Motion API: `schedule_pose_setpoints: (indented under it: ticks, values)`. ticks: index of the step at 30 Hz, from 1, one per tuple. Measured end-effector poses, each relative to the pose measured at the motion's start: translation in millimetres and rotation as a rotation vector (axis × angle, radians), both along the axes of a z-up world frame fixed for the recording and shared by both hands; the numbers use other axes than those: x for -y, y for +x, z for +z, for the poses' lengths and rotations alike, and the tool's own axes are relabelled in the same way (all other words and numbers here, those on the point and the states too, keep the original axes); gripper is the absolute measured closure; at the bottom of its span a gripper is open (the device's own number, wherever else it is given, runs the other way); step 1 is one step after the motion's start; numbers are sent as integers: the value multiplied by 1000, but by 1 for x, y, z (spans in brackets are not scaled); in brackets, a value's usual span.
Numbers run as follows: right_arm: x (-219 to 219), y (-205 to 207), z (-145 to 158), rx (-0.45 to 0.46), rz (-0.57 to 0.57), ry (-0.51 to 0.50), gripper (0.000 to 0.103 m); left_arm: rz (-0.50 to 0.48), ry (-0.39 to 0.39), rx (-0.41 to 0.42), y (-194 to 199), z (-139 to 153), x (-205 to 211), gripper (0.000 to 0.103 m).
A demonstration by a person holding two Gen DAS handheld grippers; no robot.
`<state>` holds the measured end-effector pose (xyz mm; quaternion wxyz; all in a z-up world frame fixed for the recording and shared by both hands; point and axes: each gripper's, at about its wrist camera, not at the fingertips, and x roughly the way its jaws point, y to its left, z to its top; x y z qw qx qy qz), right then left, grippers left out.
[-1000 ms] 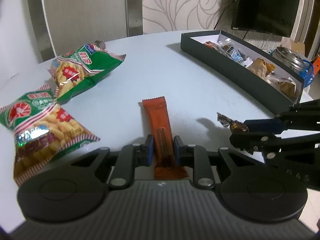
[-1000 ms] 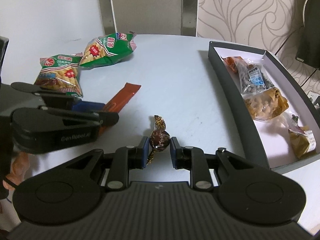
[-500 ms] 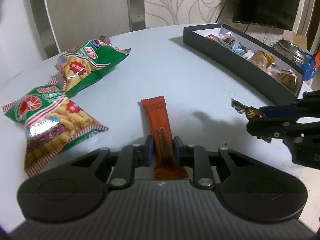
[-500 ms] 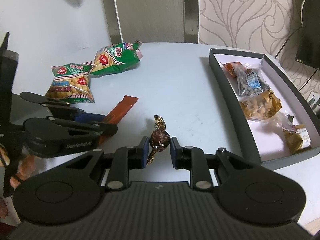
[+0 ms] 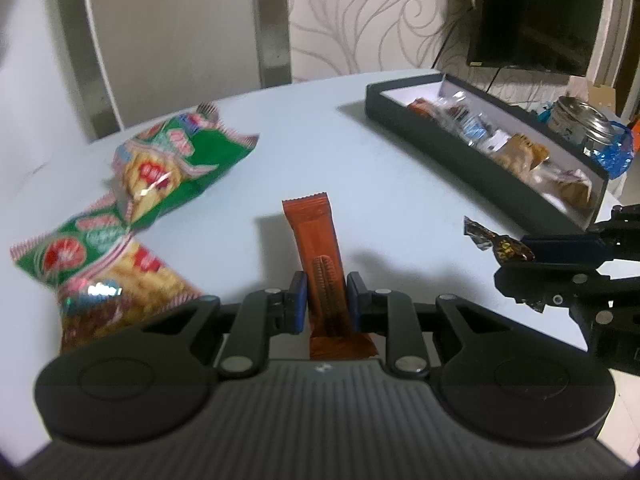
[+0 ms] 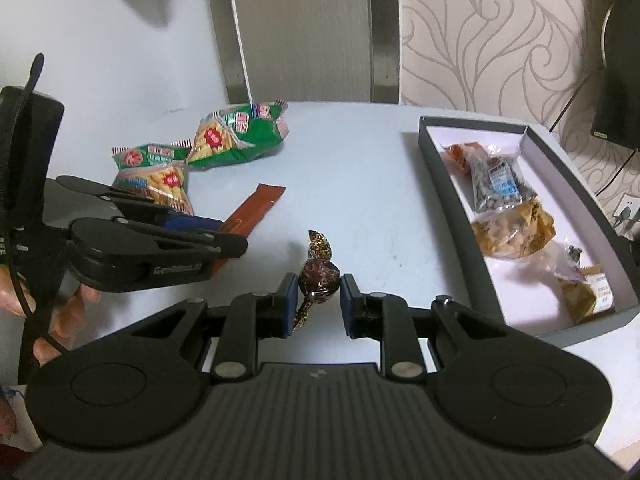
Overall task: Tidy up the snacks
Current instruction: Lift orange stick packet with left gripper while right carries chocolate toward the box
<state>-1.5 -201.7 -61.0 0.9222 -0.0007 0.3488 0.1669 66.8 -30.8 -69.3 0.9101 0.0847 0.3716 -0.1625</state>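
A: Rundown, big to small?

B: Table (image 6: 360, 152) first. Box (image 6: 448, 184) sits on its right side w/ several packets already inside. Two green bags (image 6: 236, 136) lie far left on the table. I've got both tools loaded: left gripper (image 5: 323, 300) is clamped on the bar (image 5: 316, 236), which sticks out fwd above the table; right gripper (image 6: 319, 298) pinches the candy (image 6: 319, 274) at its round middle, raised off the table, short of the box.

A: Risks?

B: Candy mainly, I reckon. Foil is slick and round, pads touch only its widest bit, so a jolt en route to the box could pop it out. The two tools are also close together; crossing paths could knock the bar askew. Bar wrapper is thin, may fold or slide in the clamp.

A: Any text?

B: The left tool's side reads roughly "GenRobot.AI", partly blurred. Bag print is red and white, not legible. Bar shows an embossed biscuit pic, no readable words.
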Motion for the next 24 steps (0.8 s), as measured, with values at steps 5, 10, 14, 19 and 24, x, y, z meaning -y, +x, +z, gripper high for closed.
schedule_pose_setpoints:
  ticks: [5,10,14,19,24]
  values:
    - [10,1,11,35,-19,11,76,-43,-20,37,7,18,23,78]
    - [30,7,18,54,-69,24,76,-85,-31,65,14,32,53,78]
    - [49,8,23,72,-115,29,76,-118,-49,75,22,39,77,78]
    - [76,12,26,81,-170,21,76,-164,-52,87,32,41,112,78]
    - [98,19,24,82,-204,-2,76,-181,-57,90,43,40,143,78]
